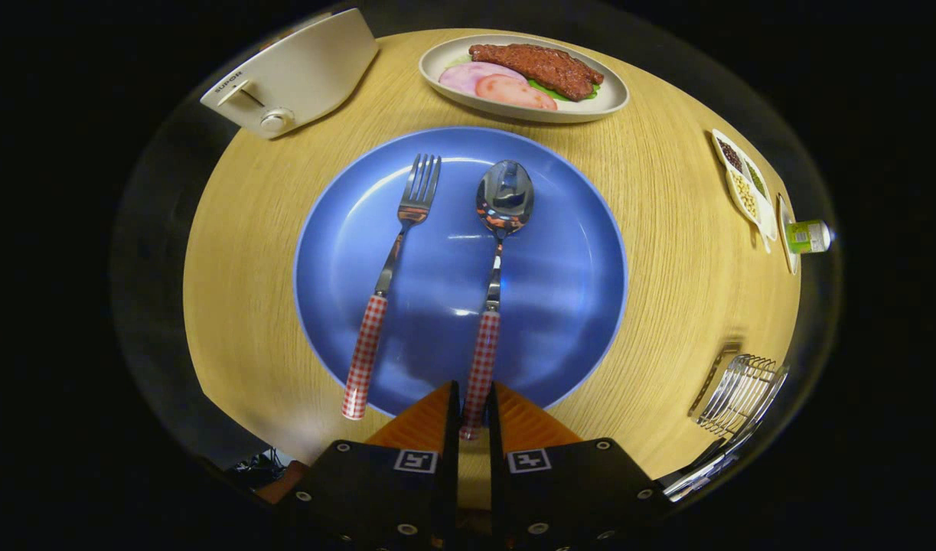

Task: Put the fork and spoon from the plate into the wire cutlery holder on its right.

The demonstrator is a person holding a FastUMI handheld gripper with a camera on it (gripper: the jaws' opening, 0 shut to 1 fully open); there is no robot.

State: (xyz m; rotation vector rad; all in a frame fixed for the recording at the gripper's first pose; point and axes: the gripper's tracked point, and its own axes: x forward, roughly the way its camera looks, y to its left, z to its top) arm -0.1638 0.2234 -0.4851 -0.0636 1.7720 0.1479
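A round blue plate (567, 275) lies on the wooden table just ahead of the fingers. On it lie a fork (391, 283) and a spoon (497, 252), side by side, both with red-and-white checked handles pointing toward me. My gripper (474, 409) has its two fingers closed in on the end of the spoon's handle, one on each side, at the plate's near rim. The fork lies to the left of the fingers, untouched. The wire cutlery holder (743, 394) stands to the right of the plate, near the table's edge.
Beyond the plate sits an oval dish (613, 99) with meat and ham slices. A white toaster (295, 73) stands at the far left. At the far right are a small divided dish of beans (743, 187) and a green-labelled bottle (808, 236).
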